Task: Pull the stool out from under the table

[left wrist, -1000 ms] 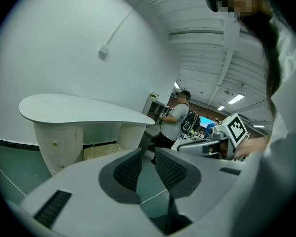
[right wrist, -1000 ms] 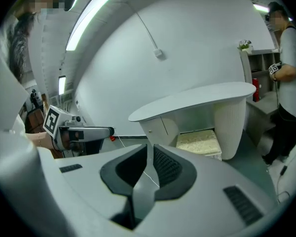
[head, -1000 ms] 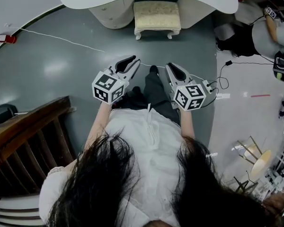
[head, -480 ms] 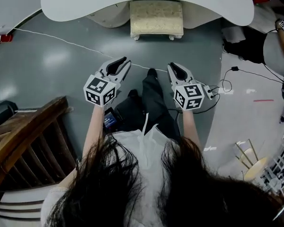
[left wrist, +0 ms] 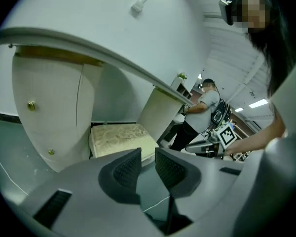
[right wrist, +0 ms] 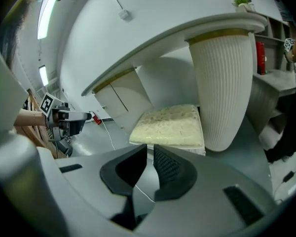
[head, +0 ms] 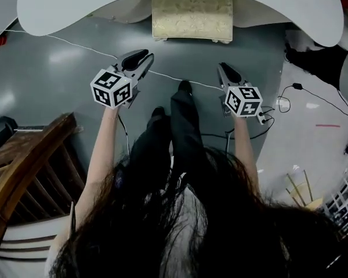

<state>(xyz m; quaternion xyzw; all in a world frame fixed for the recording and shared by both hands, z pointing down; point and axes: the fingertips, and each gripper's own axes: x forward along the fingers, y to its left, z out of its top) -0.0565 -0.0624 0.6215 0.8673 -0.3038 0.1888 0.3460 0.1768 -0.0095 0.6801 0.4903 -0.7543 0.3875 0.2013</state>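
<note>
**Stool under table; both grippers closed, empty**

The white table (head: 64, 7) spans the top of my head view, and its curved front edge overhangs the grey floor (head: 52, 80). The recess between the cupboard pedestal (left wrist: 49, 112), doors closed, and the ribbed pedestal (right wrist: 224, 88) holds only the stool (head: 191, 13). Its cream cushion sits mostly beneath the tabletop, with the front edge showing. The floor in front of it is open. A wooden chair (head: 29, 161) borders the left side. A white cable (head: 75, 44) crosses the floor in front of the stool.

Left gripper (head: 142, 55): jaws closed to a slit, nothing between them. Right gripper (head: 224, 69): the same, empty. Both hover short of the stool, not touching it.
</note>
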